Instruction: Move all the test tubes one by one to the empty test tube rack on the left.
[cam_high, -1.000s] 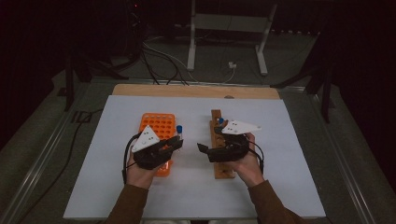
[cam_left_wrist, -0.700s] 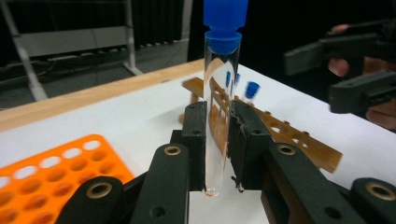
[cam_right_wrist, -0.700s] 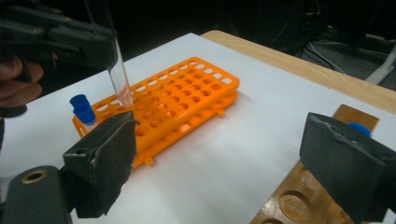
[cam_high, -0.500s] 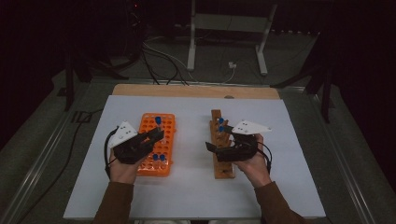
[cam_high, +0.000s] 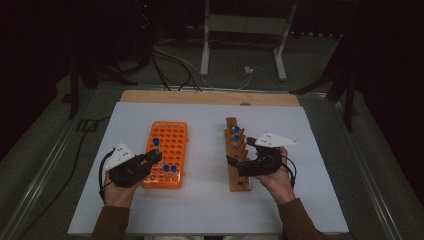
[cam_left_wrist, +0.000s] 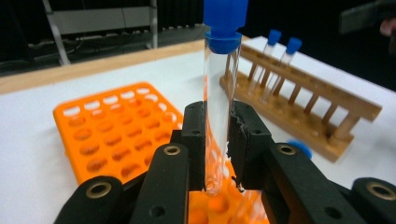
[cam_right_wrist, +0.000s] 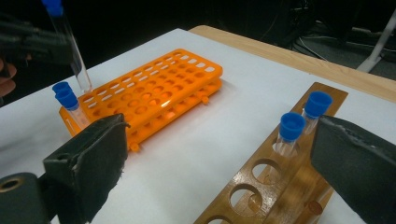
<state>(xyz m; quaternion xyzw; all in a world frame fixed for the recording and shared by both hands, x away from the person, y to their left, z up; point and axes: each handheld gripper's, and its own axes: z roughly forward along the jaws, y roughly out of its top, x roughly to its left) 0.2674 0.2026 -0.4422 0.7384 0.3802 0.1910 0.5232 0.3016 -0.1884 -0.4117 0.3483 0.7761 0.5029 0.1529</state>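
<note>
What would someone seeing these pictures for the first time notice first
The bright orange rack on the left of the white table stands out most, with two blue-capped tubes standing at its near end. Just above it, the left gripper clamps a clear tube with a blue cap, held upright. To the right, the open right gripper hangs over a wooden rack that holds two more capped tubes at its far end.

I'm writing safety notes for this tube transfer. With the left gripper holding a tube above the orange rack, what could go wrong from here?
1. The left gripper pinches the clear tube low on its smooth wall; it might slip or tilt.
2. Coming down onto the orange rack, it could miss a hole or knock the two capped tubes at the rack's near end.
3. The open right gripper sits close over the wooden rack and could bump its tubes.
</note>
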